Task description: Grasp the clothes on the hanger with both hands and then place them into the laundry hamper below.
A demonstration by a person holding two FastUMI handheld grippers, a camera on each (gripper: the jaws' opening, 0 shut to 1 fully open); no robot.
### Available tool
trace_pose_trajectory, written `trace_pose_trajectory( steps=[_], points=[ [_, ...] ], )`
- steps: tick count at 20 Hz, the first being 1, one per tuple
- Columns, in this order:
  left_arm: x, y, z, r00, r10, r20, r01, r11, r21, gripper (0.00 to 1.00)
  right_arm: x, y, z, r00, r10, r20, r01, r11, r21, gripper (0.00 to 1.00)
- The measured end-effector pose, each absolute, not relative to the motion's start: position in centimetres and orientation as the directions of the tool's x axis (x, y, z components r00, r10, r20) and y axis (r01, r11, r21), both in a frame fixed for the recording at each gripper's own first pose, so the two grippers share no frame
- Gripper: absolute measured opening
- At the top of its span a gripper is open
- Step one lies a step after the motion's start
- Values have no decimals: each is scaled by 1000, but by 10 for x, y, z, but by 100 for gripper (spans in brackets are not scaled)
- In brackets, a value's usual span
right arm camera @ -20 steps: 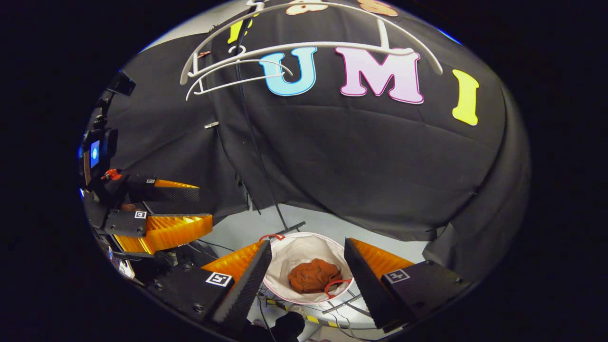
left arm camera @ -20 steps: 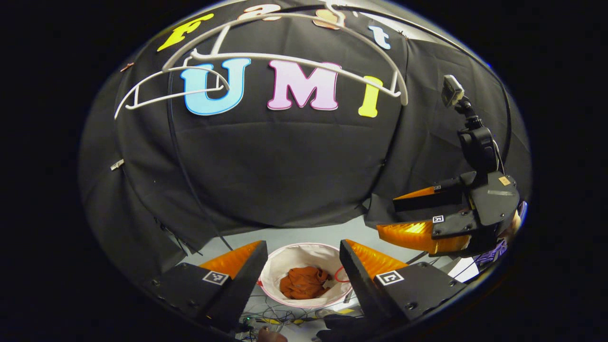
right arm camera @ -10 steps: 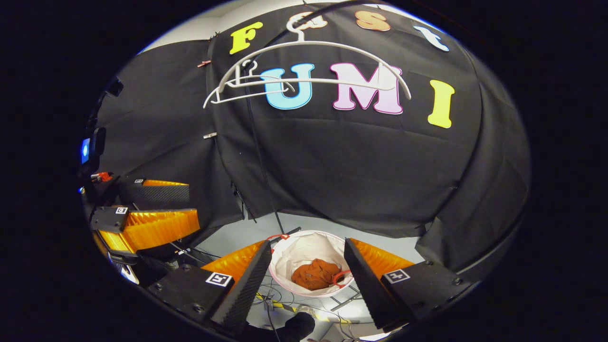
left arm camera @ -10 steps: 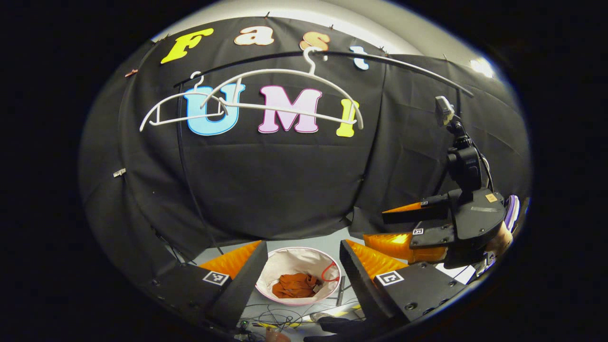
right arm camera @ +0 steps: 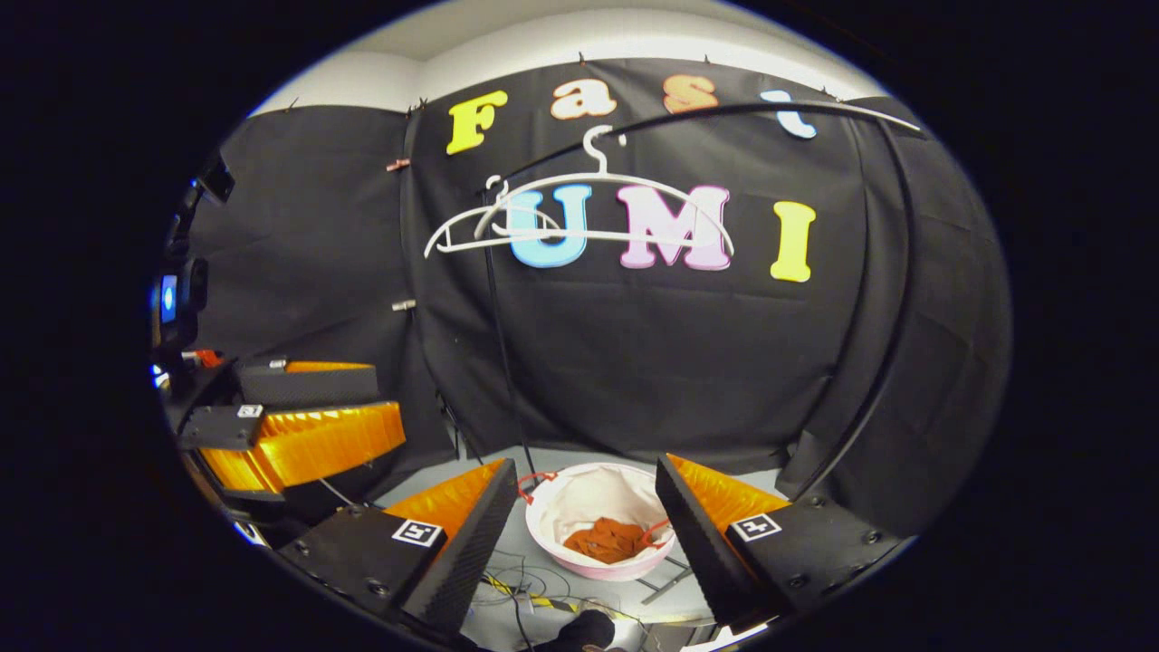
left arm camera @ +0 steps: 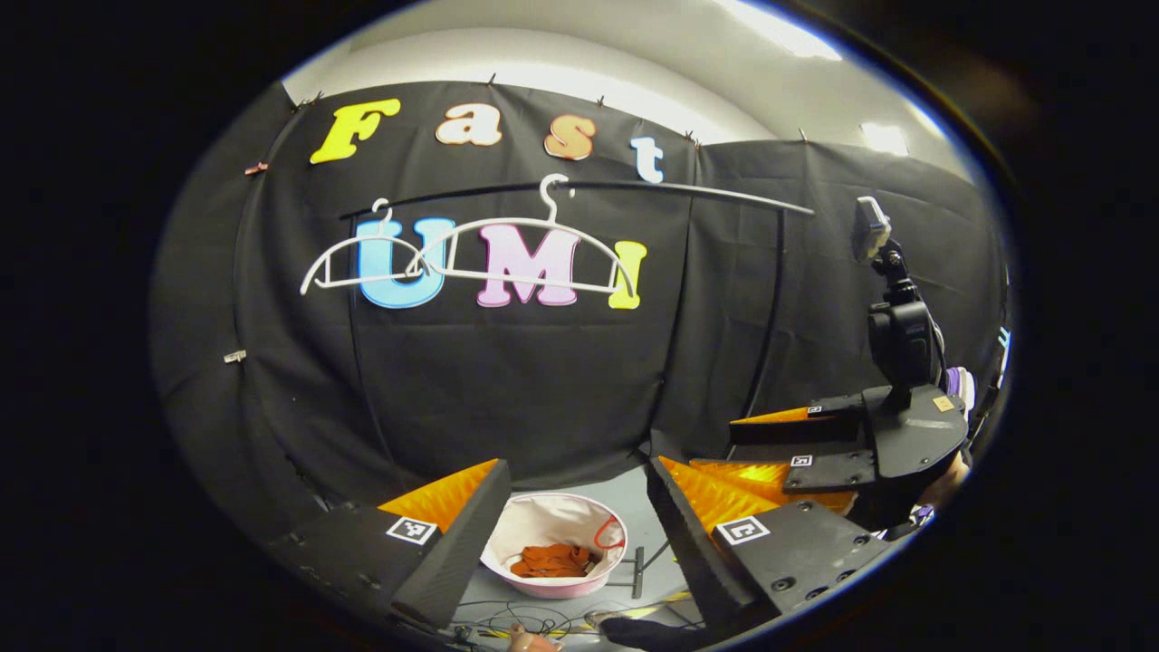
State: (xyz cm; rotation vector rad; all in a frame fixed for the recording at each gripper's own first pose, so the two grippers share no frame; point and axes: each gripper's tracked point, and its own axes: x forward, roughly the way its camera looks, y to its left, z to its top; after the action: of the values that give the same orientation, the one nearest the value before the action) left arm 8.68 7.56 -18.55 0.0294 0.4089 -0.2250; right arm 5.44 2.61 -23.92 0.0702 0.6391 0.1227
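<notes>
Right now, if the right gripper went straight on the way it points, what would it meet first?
Probably the laundry hamper holding the orange clothes, seen between the open right gripper; depth is unclear.

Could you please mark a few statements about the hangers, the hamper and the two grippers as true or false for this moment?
1. The orange garment lies inside the laundry hamper. True.
2. A garment hangs on the larger white hanger. False: both that hanger and the smaller hanger beside it are bare.
3. The left gripper is shut on the garment. False: its jaws stand open with nothing between them, and the hamper sits beyond the gap.
4. The right gripper is open and holds nothing. True.
5. The two hangers hang from a dark rail. True.
</notes>
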Motion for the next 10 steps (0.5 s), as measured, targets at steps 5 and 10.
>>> trace_pose_trajectory(
  steps=[5,10],
  points=[
    [62,63,-114,948,-208,-240,217,976,10,94,51,25,-142,916,94,-390,-54,992,111,99],
    [50,44,-48,968,-238,-78,240,970,22,96,49,23,-67,977,74,-202,-60,995,76,98]
  ],
)
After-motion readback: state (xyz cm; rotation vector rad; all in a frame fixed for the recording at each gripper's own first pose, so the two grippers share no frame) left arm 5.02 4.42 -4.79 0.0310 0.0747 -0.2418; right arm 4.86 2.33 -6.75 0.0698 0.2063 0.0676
